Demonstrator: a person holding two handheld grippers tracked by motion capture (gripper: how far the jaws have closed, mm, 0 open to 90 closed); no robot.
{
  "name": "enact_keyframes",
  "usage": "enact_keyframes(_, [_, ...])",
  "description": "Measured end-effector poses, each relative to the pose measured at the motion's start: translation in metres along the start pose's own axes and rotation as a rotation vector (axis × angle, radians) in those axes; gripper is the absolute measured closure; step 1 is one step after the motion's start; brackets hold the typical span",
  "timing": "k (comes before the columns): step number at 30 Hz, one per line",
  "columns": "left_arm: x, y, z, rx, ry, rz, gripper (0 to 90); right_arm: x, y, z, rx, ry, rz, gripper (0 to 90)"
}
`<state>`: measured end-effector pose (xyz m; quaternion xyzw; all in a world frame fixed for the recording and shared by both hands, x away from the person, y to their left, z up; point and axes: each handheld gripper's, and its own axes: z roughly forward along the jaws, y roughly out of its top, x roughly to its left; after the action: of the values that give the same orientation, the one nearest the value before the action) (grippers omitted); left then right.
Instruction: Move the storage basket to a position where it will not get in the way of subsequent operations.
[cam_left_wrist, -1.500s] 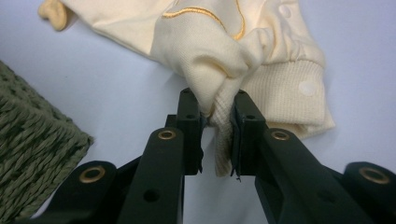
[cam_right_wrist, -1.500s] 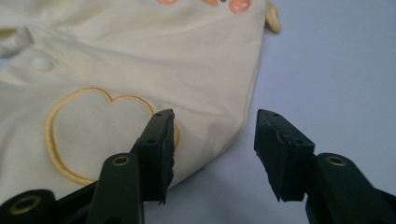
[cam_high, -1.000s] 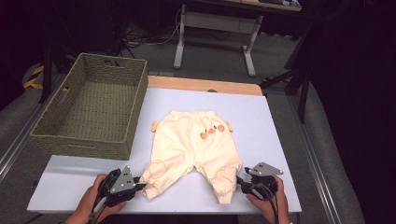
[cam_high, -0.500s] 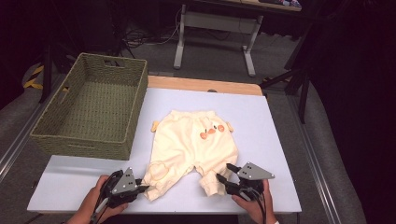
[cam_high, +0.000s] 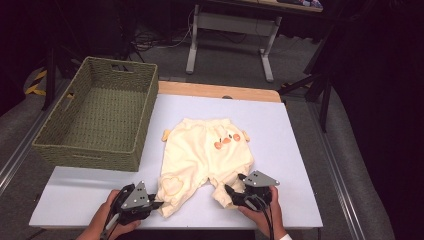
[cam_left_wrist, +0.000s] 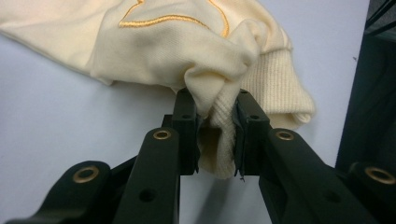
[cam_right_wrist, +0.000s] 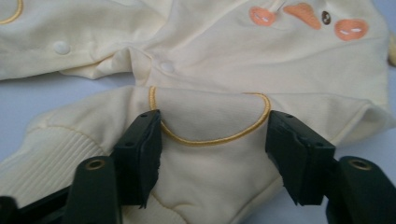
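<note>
Left gripper (cam_left_wrist: 215, 116): jaws pinch the ribbed cuff (cam_left_wrist: 224, 140) of the cream baby trousers (cam_high: 205, 152), a detail shown in its own view. Right gripper (cam_right_wrist: 212, 135): jaws spread, just opened further, straddling the other leg without pressing. The high view shows the trousers flat on the white table (cam_high: 300, 150), with a woven basket (cam_high: 97, 120) beyond.

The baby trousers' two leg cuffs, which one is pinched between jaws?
The cuff by the left gripper, bunched between shut jaws; the right gripper stands open.
</note>
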<state>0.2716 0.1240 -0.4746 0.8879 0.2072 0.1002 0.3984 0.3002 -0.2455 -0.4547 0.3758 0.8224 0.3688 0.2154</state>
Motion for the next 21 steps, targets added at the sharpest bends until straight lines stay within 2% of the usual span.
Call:
enact_keyframes(1, [-0.001, 0.000, 0.000, -0.001, 0.000, 0.006, 74.1, -0.001, 0.000, -0.005, -0.002, -0.021, -0.003, 31.8])
enact_keyframes(4, [0.000, -0.001, 0.000, -0.006, -0.008, -0.006, 74.1, -0.004, -0.003, -0.013, -0.013, -0.029, 0.012, 31.1])
enact_keyframes(5, [0.001, -0.001, 0.000, -0.008, -0.010, -0.011, 74.1, -0.010, -0.008, -0.022, -0.016, -0.060, 0.046, 32.0])
enact_keyframes(6, [0.001, -0.001, 0.000, -0.009, -0.011, -0.012, 74.1, -0.010, -0.008, -0.022, -0.016, -0.060, 0.046, 32.0])
enact_keyframes(8, [0.000, -0.001, 0.000, -0.004, -0.008, -0.011, 74.0, -0.017, -0.016, -0.032, -0.012, -0.084, 0.095, 33.1])
enact_keyframes(10, [0.000, -0.001, 0.000, -0.002, -0.007, -0.013, 74.0, -0.019, -0.020, -0.030, 0.022, -0.092, 0.113, 34.1])
enact_keyframes(11, [0.000, -0.001, 0.000, -0.005, -0.008, -0.008, 74.0, -0.019, -0.020, -0.030, 0.022, -0.092, 0.113, 34.1])
enact_keyframes(12, [0.000, -0.001, 0.000, -0.005, -0.006, -0.009, 73.8, -0.018, -0.026, -0.023, 0.068, -0.057, 0.150, 36.3])
enact_keyframes(13, [-0.001, -0.001, 0.000, -0.007, -0.006, -0.007, 73.6, -0.019, -0.028, -0.023, 0.052, -0.044, 0.171, 37.9])
enact_keyframes(15, [-0.001, -0.001, 0.000, -0.008, -0.006, -0.006, 73.5, -0.019, -0.028, -0.022, 0.051, -0.029, 0.183, 37.9])
enact_keyframes(17, [-0.001, 0.000, 0.000, -0.007, -0.006, -0.005, 73.4, -0.020, -0.026, -0.018, 0.056, -0.019, 0.175, 41.0])
enact_keyframes(18, [-0.002, 0.000, 0.001, -0.009, -0.011, -0.003, 73.3, -0.019, -0.025, -0.016, 0.061, -0.010, 0.165, 45.8])
enact_keyframes(19, [-0.002, 0.000, 0.001, -0.009, -0.011, -0.003, 73.3, -0.019, -0.025, -0.016, 0.061, -0.010, 0.165, 45.8])
enact_keyframes(20, [-0.002, 0.000, 0.001, -0.007, -0.011, 0.001, 73.4, -0.018, -0.023, -0.015, 0.059, 0.005, 0.154, 53.8])
enact_keyframes(21, [-0.003, 0.001, 0.002, -0.011, -0.016, 0.002, 73.4, -0.018, -0.023, -0.015, 0.060, 0.019, 0.153, 58.0])
